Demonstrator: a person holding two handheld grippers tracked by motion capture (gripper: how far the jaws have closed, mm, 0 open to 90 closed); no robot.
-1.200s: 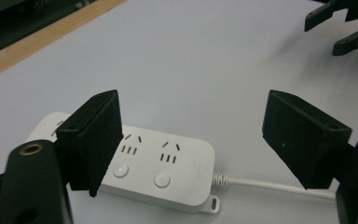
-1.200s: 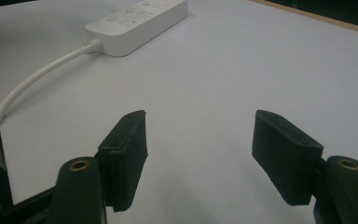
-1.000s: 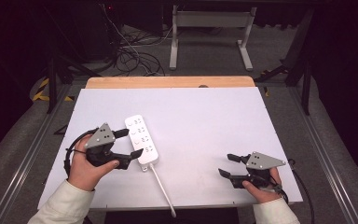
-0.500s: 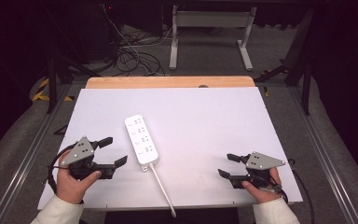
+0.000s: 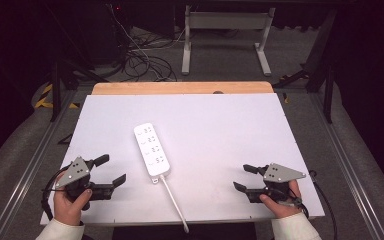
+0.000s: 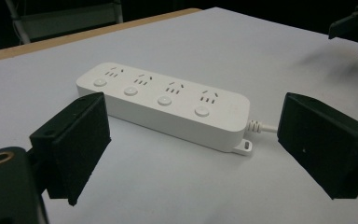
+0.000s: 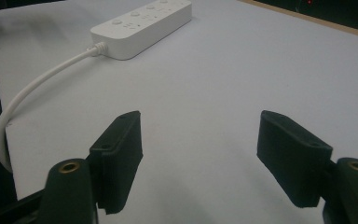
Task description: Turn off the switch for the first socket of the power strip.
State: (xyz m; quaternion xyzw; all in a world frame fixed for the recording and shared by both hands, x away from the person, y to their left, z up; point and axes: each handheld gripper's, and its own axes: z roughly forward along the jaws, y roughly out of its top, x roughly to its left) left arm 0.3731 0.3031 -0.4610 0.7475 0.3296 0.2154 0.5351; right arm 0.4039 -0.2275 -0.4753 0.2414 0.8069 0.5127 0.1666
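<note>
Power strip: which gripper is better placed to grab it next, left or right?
Probably left. The left gripper sits closer to the power strip, jaws open and aimed at its side in its own view. The right gripper is farther off, open, facing bare table.

table: white top, wooden far edge | floor: cables, metal frame
</note>
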